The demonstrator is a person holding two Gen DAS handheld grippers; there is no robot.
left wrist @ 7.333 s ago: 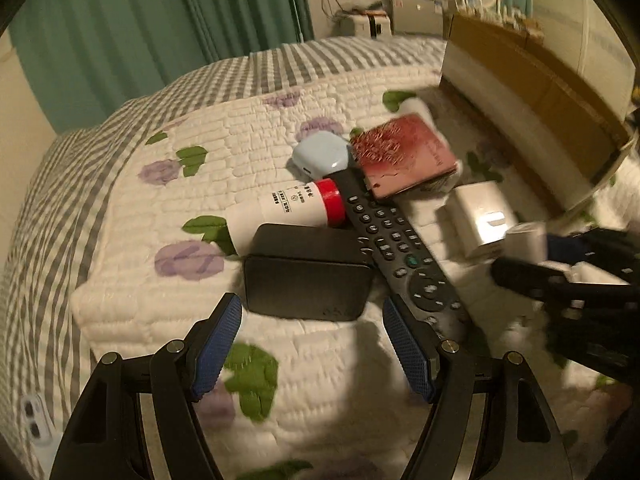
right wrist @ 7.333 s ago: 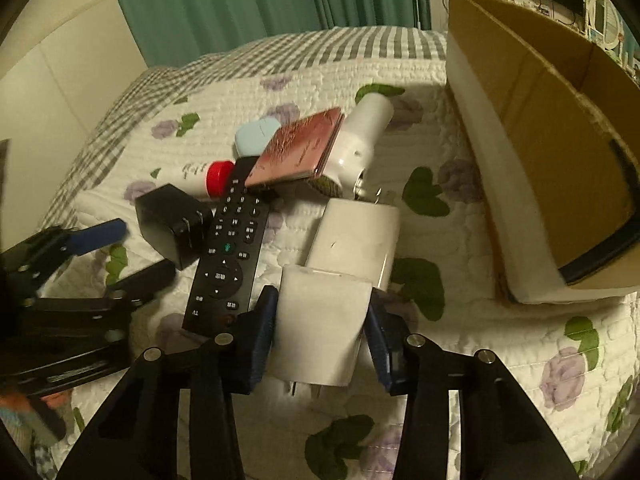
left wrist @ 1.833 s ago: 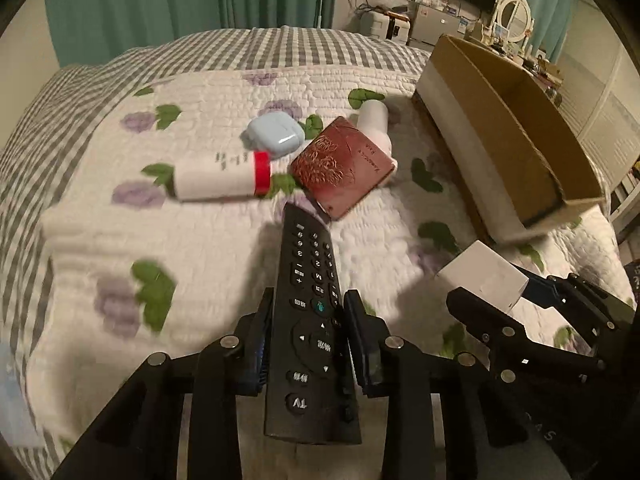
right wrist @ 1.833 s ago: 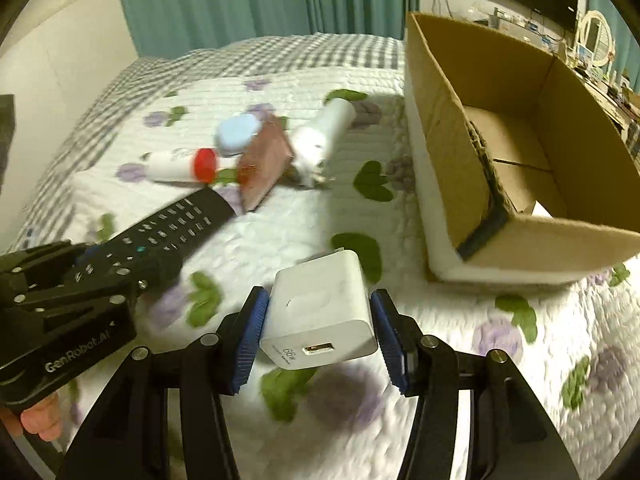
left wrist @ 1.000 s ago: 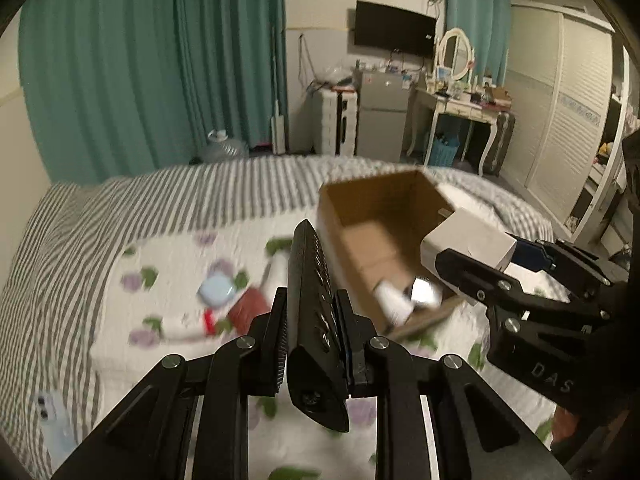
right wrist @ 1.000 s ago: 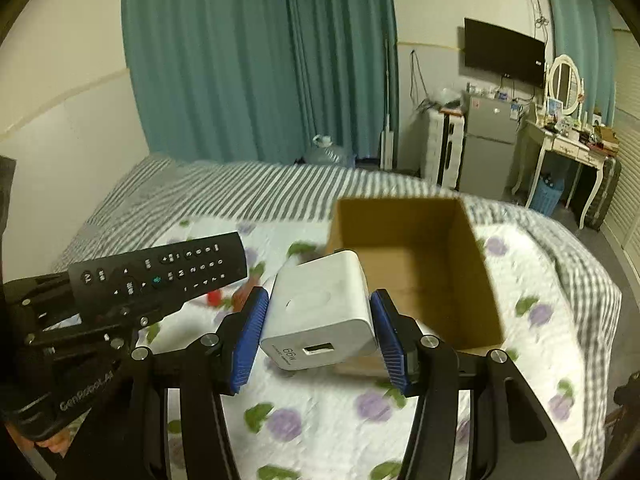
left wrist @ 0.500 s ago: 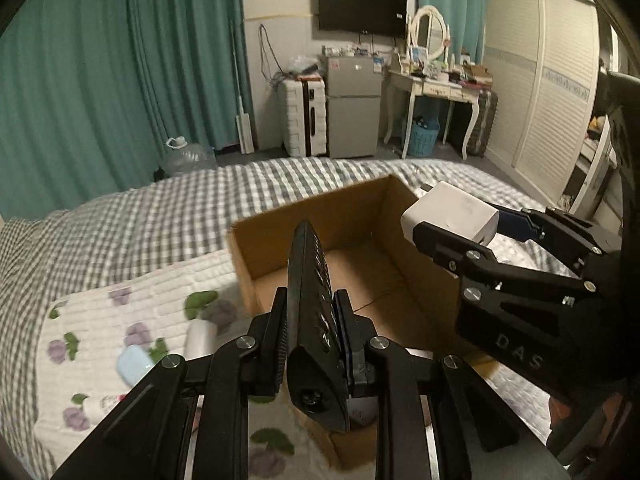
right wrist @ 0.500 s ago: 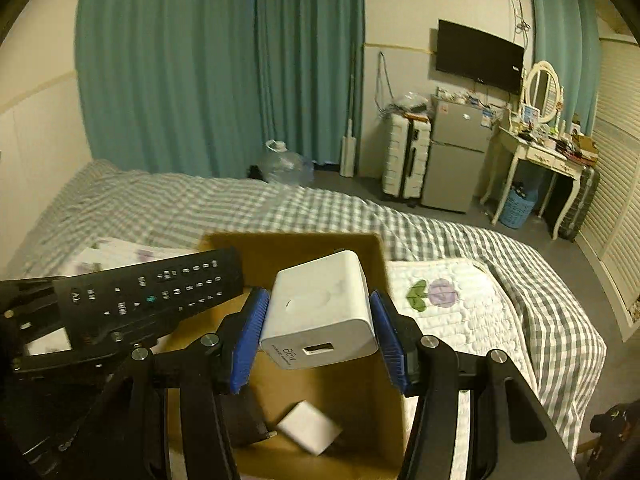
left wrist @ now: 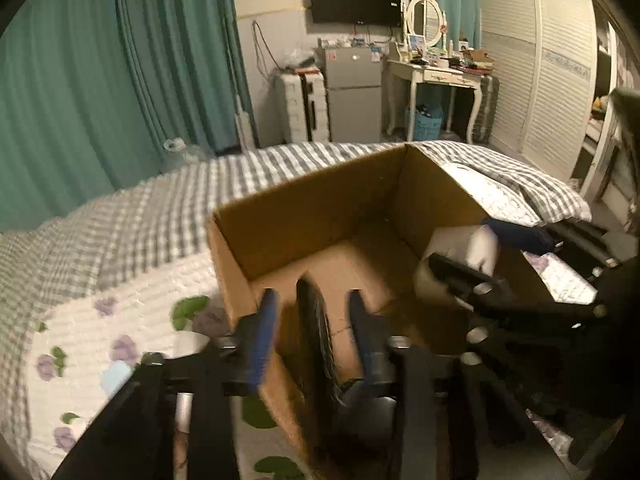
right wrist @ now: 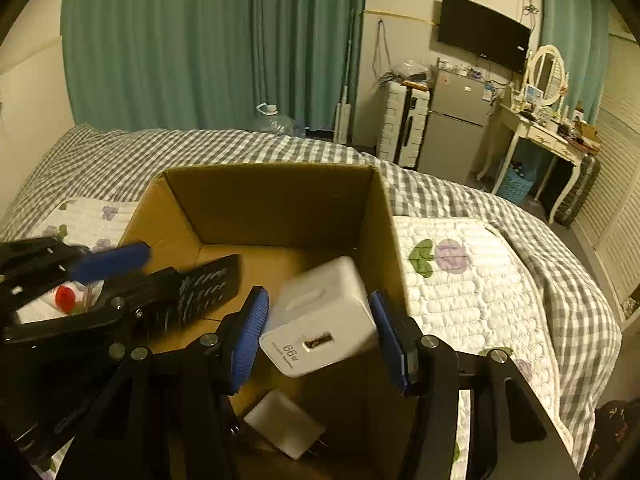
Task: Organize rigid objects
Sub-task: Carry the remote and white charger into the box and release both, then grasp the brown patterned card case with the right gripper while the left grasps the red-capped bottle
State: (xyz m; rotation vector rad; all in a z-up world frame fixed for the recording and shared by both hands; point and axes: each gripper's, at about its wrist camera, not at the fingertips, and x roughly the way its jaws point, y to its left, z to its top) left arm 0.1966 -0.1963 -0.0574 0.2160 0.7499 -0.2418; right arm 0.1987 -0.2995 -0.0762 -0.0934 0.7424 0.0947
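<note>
An open cardboard box (left wrist: 320, 208) (right wrist: 272, 200) sits on the bed under both grippers. My left gripper (left wrist: 314, 316) (right wrist: 156, 264) hangs over its left part. Its jaws are opening, and the black remote (left wrist: 316, 344) (right wrist: 208, 292) stands edge-on between the blue pads (left wrist: 264, 320) with a gap on each side. My right gripper (right wrist: 320, 340) (left wrist: 480, 248) is over the box's right side, shut on a white charger (right wrist: 320, 320) (left wrist: 456, 252) that sits tilted in the grip. A second white adapter (right wrist: 284, 424) lies on the box floor.
Left of the box, a red-capped bottle (right wrist: 64, 298) and a light blue case (left wrist: 114, 376) lie on the flowered quilt (left wrist: 132, 304). A grey checked blanket (right wrist: 500, 216) covers the far side of the bed. Beyond it stand a small fridge (left wrist: 352, 96), a dressing table (left wrist: 440, 76) and teal curtains (right wrist: 180, 40).
Both grippers have sunk closer to the box. The left jaws have spread off the remote, which was clamped before. The charger now sits tilted in the right grip.
</note>
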